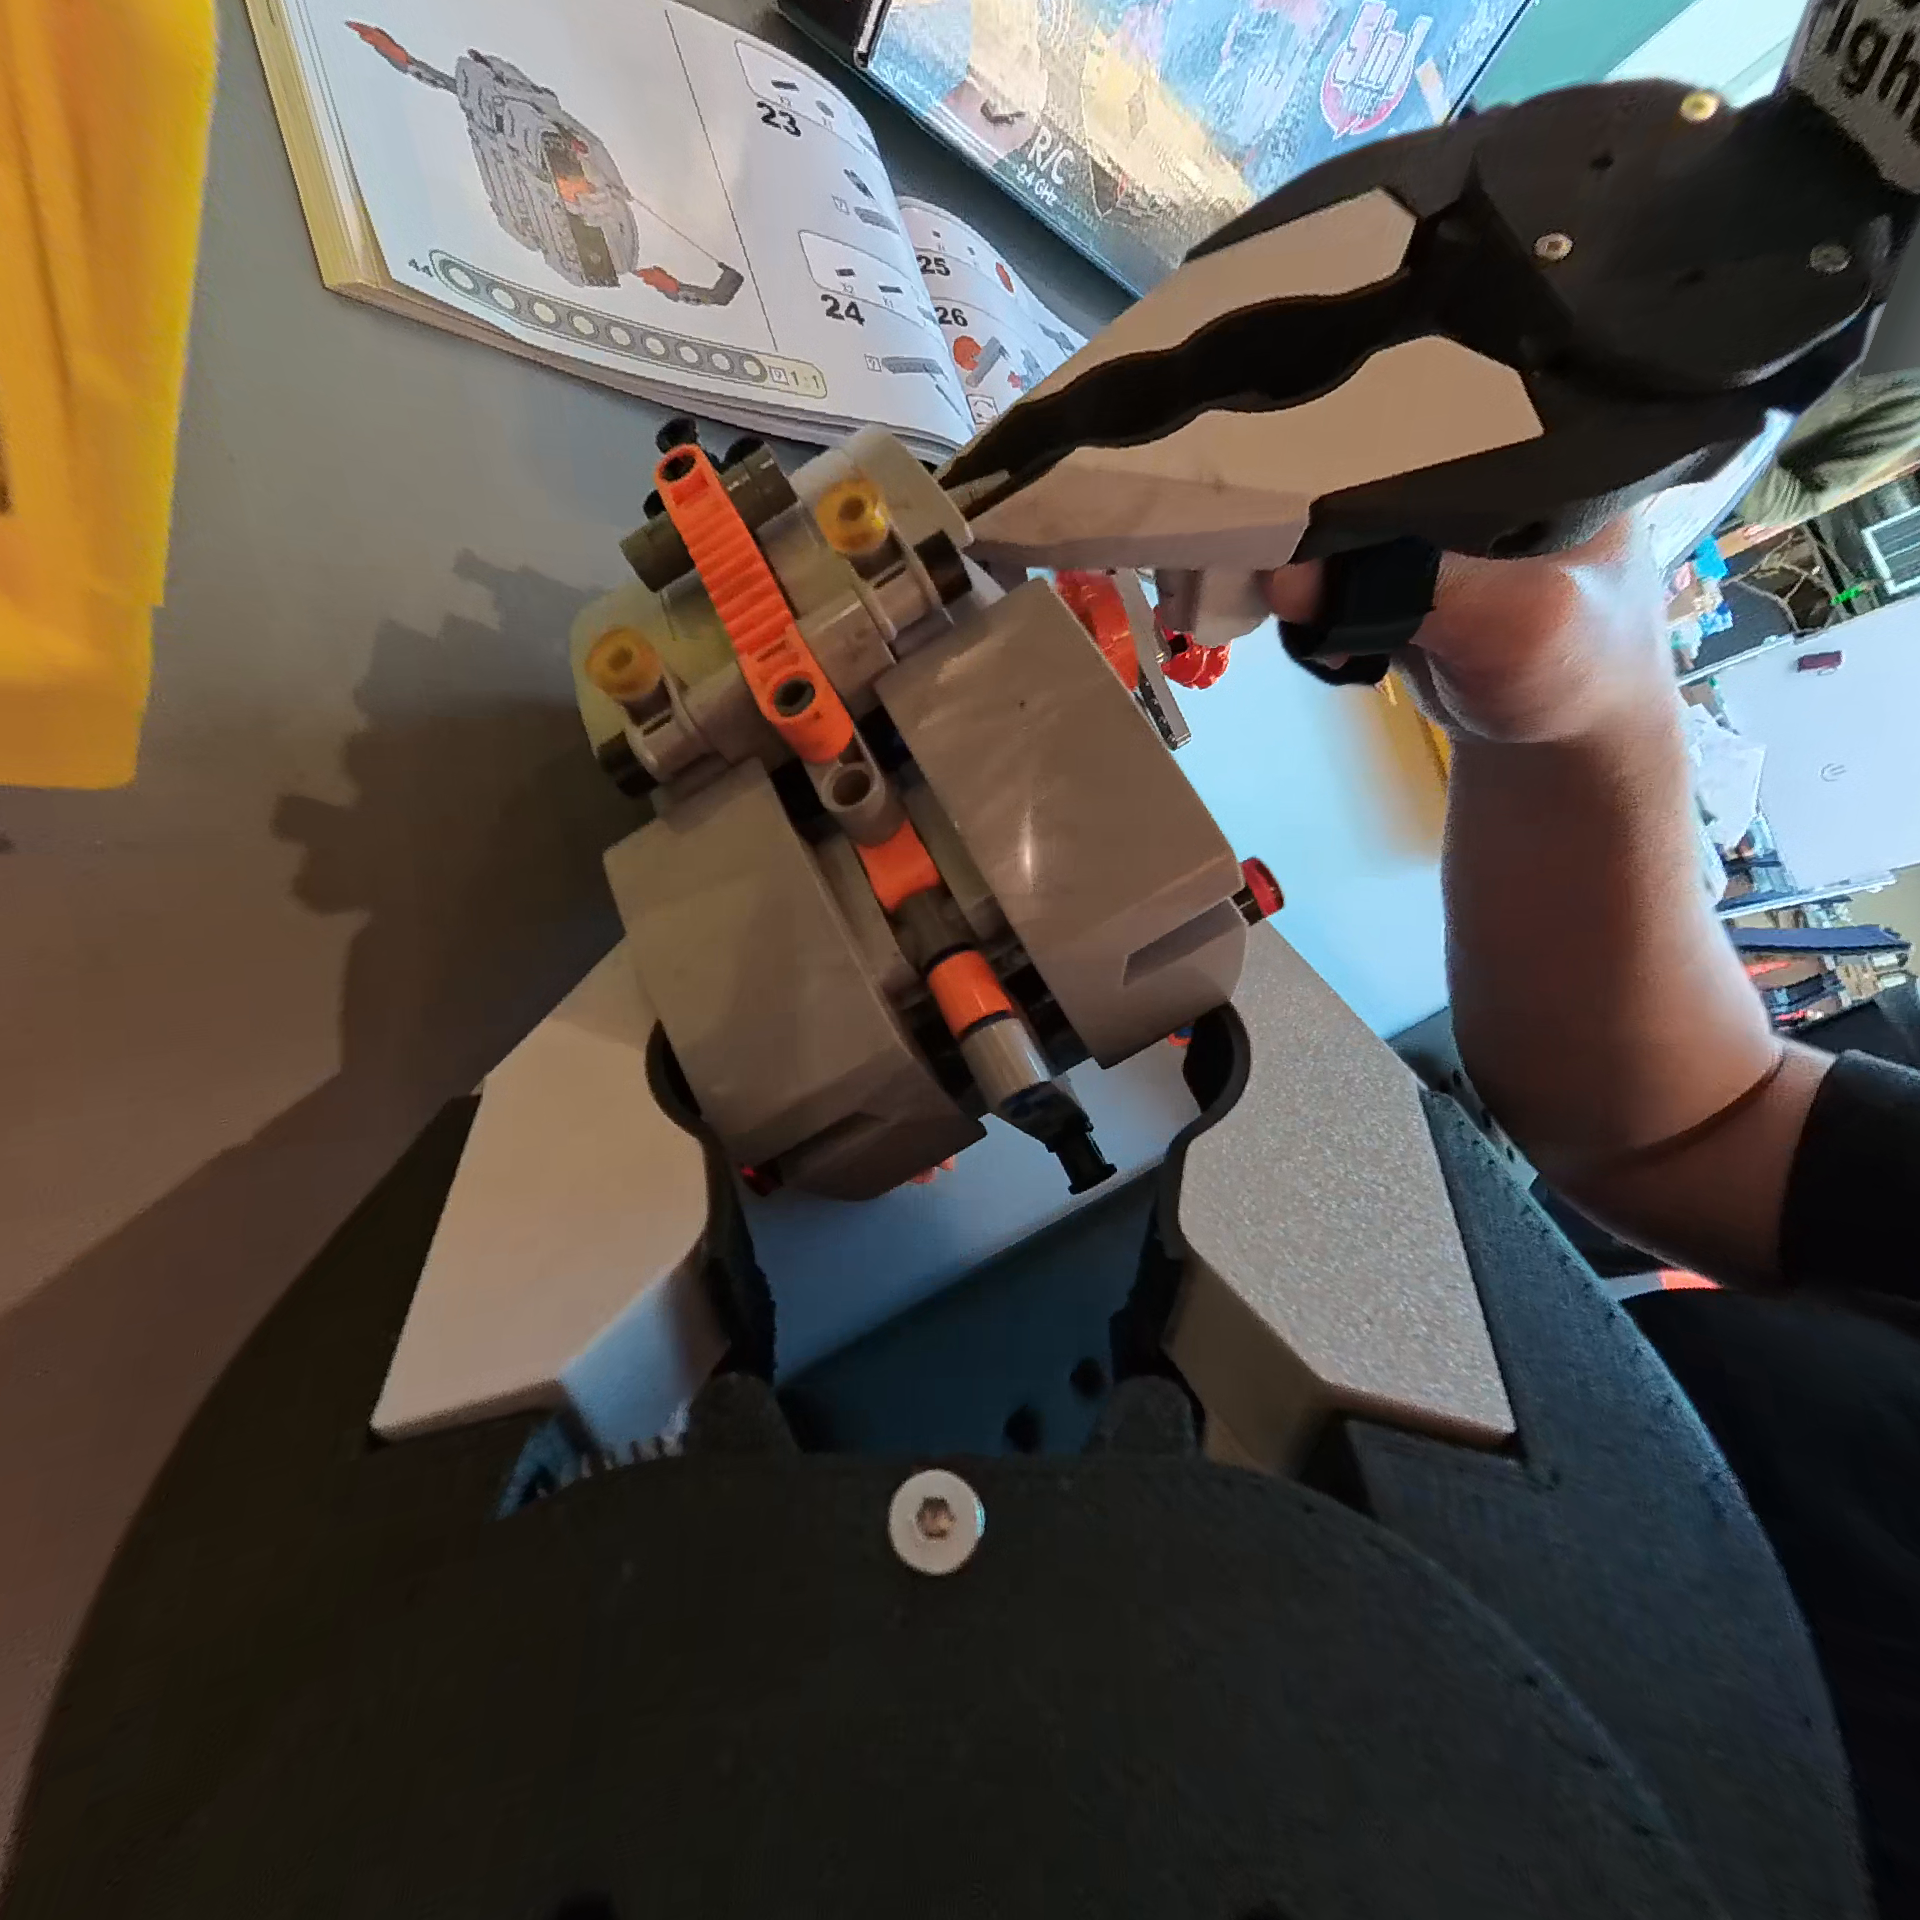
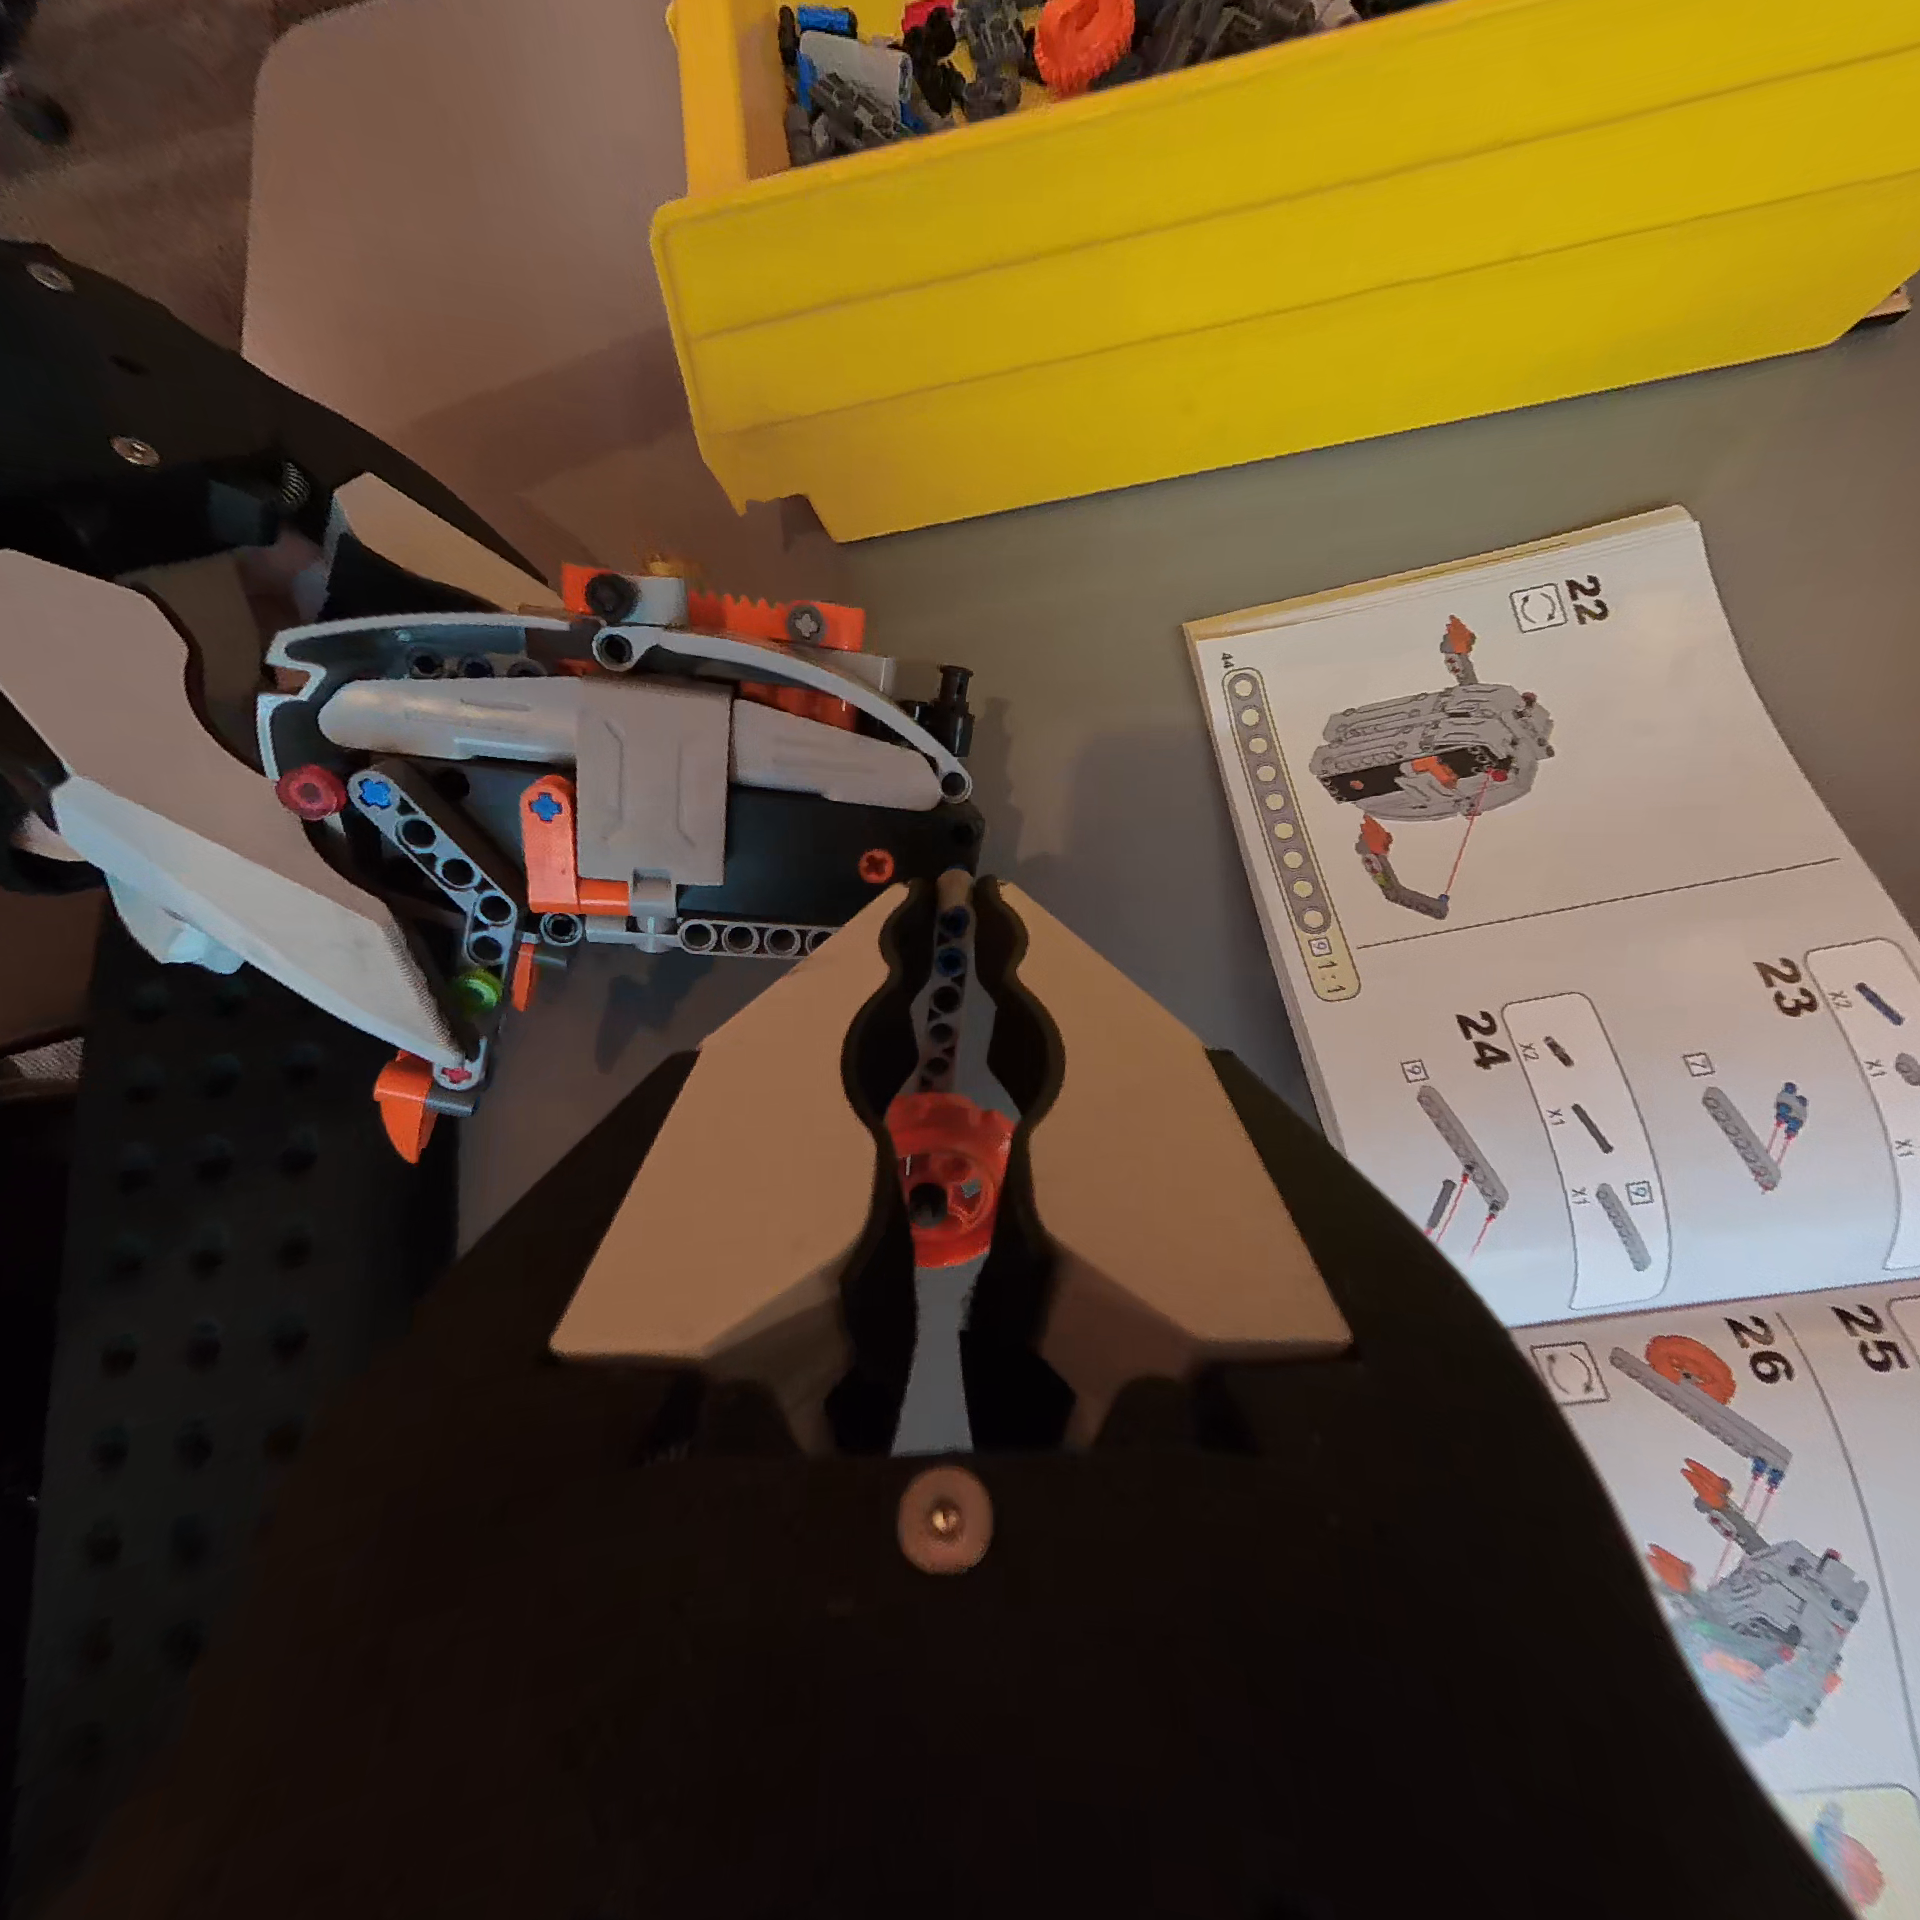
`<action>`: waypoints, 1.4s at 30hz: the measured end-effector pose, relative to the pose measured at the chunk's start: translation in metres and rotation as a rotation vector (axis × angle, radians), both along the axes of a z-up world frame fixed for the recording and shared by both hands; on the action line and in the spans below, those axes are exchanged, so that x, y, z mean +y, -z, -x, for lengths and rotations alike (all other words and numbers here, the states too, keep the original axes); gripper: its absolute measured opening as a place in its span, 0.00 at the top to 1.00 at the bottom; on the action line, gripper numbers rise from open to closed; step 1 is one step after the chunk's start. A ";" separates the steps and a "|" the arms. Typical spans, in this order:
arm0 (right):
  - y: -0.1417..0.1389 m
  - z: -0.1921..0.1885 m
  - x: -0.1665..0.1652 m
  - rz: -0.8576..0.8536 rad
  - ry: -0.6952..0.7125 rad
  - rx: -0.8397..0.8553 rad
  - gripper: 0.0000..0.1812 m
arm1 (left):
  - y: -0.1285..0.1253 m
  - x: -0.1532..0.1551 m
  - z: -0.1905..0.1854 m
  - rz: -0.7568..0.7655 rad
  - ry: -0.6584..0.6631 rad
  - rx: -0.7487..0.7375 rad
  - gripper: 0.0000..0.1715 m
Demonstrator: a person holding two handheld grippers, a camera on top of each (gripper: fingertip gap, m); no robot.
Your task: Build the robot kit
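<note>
My left gripper is shut on a grey, orange and black brick model, holding it above the grey table. In the right wrist view the model lies sideways, with the left gripper's fingers at its left end. My right gripper is shut on a thin grey beam with blue pins and an orange gear on it. The beam's tip meets the model's black side. In the left wrist view the right gripper touches the model's far top corner.
A yellow bin of loose parts stands behind the model and also shows in the left wrist view. An open instruction booklet lies on the table at right. A printed box lies beyond the booklet. A person's hand and forearm hold the right gripper. About 7 centimeters separates my left fingertips from my right.
</note>
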State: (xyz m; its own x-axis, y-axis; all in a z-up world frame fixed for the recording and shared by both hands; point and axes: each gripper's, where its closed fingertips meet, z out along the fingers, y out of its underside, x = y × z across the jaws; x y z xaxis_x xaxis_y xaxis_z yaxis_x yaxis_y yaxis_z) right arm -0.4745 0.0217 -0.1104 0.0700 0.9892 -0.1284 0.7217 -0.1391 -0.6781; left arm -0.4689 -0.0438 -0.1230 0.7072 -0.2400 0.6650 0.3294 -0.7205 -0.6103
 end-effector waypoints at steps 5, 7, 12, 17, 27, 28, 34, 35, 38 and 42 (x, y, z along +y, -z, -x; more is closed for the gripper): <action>0.001 0.001 0.001 0.029 -0.003 -0.029 0.97 | 0.000 0.001 0.001 0.000 0.003 0.007 0.46; 0.002 0.000 0.001 0.094 0.001 -0.044 0.97 | 0.000 0.001 0.001 -0.003 0.010 0.028 0.46; 0.007 -0.001 0.000 0.119 -0.022 -0.113 0.97 | 0.002 0.001 0.001 -0.009 0.024 0.089 0.46; 0.003 0.007 0.002 0.084 -0.036 -0.058 0.96 | 0.000 0.002 0.004 -0.003 -0.007 -0.003 0.46; 0.001 0.000 0.004 0.151 0.018 0.003 0.96 | -0.005 0.005 0.002 0.019 -0.012 -0.156 0.47; 0.001 -0.001 0.005 0.144 0.027 -0.011 0.95 | -0.006 0.005 0.002 0.018 -0.015 -0.159 0.47; 0.002 -0.005 0.003 0.197 0.061 -0.059 0.96 | -0.005 0.005 0.001 0.015 -0.011 -0.151 0.47; 0.002 -0.006 0.003 0.192 0.066 -0.070 0.96 | -0.005 0.005 0.000 0.016 -0.012 -0.151 0.47; 0.001 -0.007 0.004 0.174 0.067 -0.092 0.96 | -0.005 0.005 0.000 0.015 -0.013 -0.162 0.47; 0.002 -0.007 0.002 0.224 0.056 -0.119 0.96 | -0.005 0.004 0.000 0.010 -0.004 -0.172 0.47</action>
